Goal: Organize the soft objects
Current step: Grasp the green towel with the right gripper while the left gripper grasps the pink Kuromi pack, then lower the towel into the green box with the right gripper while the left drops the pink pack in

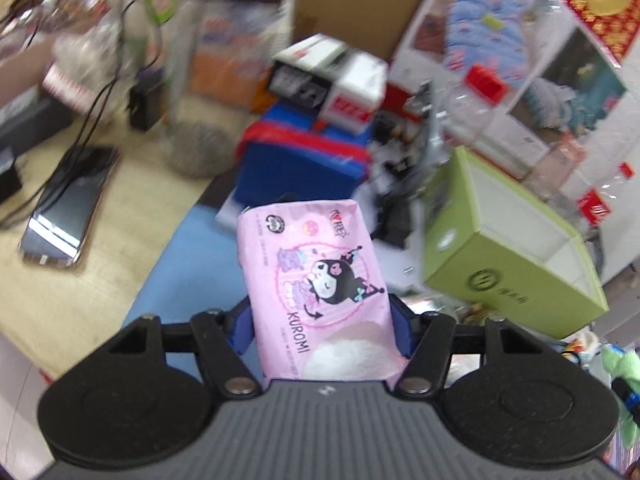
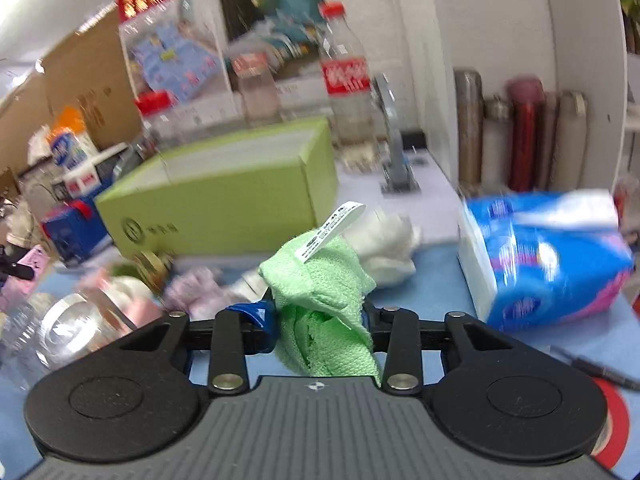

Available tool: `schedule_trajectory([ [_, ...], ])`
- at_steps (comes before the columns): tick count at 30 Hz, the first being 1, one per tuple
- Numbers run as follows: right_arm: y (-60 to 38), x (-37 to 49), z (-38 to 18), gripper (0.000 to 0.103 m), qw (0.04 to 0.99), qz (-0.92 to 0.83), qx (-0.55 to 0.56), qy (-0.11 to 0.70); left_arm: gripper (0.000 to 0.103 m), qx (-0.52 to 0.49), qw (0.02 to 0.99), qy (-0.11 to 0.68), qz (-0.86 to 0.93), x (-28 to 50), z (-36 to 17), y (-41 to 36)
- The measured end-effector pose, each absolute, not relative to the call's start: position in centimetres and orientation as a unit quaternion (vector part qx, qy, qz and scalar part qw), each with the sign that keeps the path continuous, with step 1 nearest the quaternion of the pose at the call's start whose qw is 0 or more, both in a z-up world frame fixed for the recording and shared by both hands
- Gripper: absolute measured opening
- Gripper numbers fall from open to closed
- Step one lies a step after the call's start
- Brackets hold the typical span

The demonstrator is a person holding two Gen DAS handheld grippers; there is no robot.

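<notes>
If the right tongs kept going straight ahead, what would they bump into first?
Probably the crumpled white cloth lying just past the green towel the right tongs hold. The lime green box stands further back; blur makes depth uncertain.

one pink tissue pack (image 1: 316, 276), one green cloth (image 2: 324, 300), one green box (image 2: 224, 196), four flasks (image 2: 524, 136).

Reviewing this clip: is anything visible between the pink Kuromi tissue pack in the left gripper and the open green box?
Nothing visible does. The left gripper is shut on the pink Kuromi tissue pack, and the open green box lies just to its right in the left wrist view, opening facing up and clear. The frame is blurred.
</notes>
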State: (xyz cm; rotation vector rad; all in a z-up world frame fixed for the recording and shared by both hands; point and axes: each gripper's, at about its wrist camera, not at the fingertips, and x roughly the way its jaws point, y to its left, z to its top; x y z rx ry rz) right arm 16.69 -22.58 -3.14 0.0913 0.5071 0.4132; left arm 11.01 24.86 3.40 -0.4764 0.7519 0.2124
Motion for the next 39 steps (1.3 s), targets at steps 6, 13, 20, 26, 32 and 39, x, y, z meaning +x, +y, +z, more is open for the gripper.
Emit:
schedule_trajectory([
  [6,-18.6,19.2,3.1,0.022,0.95,0.241,0.026,0.195,0.064,-0.183,0.923,0.336,0.045,17.6,8.3,20.1],
  [13,-13.7,28.2,5.3,0.023,0.941,0.258,-0.01,0.218,0.064,-0.157,0.926,0.344,0.016,27.1,9.4,16.0],
  [20,-10.6,34.5,2.8,0.03,0.926,0.269,-0.019,0.264,0.075,-0.141,0.915,0.378,0.026,32.3,5.7,14.7],
  [26,-8.7,35.8,0.5,0.037,0.916,0.241,-0.05,0.317,0.091,-0.14,0.92,0.366,0.021,32.0,5.4,15.1],
  [32,-10.0,33.8,2.8,0.047,0.935,0.234,-0.016,0.265,0.091,-0.13,0.927,0.35,0.031,28.9,6.8,15.5],
  [39,-11.5,27.7,3.7,0.053,0.936,0.24,-0.02,0.255,0.092,-0.107,0.936,0.334,0.037,20.9,7.7,16.0],
])
